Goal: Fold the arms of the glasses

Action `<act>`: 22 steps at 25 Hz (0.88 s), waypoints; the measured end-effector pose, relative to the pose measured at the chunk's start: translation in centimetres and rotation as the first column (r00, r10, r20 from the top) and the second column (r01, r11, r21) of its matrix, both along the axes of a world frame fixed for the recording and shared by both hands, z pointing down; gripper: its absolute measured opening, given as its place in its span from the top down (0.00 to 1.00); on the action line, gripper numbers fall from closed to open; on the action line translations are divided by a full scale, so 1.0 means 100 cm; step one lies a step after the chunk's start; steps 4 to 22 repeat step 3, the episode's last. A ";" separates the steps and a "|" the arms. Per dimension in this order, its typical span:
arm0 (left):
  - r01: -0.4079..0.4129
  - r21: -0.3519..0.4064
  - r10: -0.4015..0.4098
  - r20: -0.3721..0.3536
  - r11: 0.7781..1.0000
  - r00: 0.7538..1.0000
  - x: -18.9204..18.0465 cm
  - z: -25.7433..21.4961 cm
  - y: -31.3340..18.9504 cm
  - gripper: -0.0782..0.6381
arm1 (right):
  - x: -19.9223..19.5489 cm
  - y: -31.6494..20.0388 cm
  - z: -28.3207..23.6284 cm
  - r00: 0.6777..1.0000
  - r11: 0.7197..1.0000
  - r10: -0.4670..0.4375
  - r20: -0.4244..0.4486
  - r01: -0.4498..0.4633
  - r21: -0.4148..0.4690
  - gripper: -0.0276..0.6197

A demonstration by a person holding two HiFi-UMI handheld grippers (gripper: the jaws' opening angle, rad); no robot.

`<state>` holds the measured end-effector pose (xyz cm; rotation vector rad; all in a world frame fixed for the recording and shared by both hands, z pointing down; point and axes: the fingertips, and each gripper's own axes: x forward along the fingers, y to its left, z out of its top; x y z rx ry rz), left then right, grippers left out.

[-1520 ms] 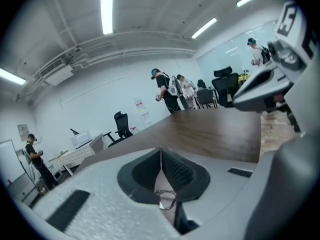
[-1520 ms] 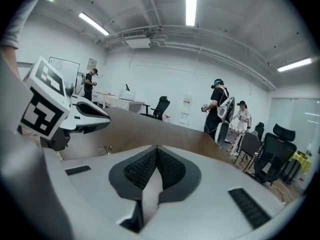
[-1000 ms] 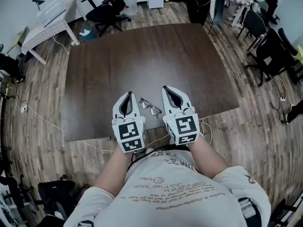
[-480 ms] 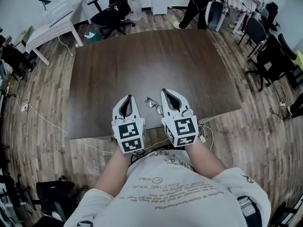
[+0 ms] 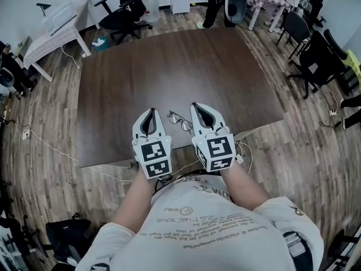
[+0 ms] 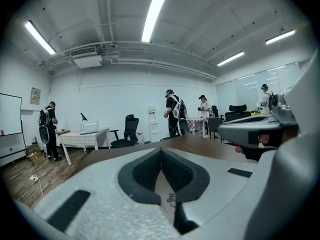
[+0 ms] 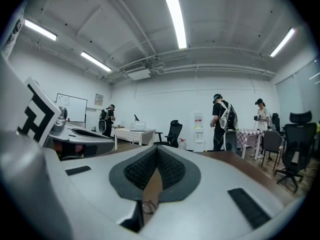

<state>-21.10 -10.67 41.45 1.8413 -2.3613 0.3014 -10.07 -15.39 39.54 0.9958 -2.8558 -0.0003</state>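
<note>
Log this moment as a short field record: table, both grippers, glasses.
table: dark wood
left gripper: jaws together, nothing between them
right gripper: jaws together, nothing between them
glasses: lying on the table near its front edge, between the two grippers, held by neither
arms of the glasses: too small to tell whether folded
task state: folding not yet begun, as far as the views show

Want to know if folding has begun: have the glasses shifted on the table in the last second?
No. The glasses lie where they did, just inside the table's near edge, between the left gripper and right gripper.
</note>
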 end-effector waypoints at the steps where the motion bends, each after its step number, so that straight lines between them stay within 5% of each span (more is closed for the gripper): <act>1: -0.006 0.000 0.006 0.006 1.000 1.000 0.002 -0.001 0.000 0.87 | 0.001 -0.001 0.000 1.000 1.000 0.004 -0.002 -0.004 -0.001 0.94; 22: -0.020 0.003 0.020 0.016 1.000 1.000 0.006 -0.004 -0.001 0.87 | 0.003 -0.002 0.001 1.000 1.000 0.012 -0.006 -0.012 -0.004 0.94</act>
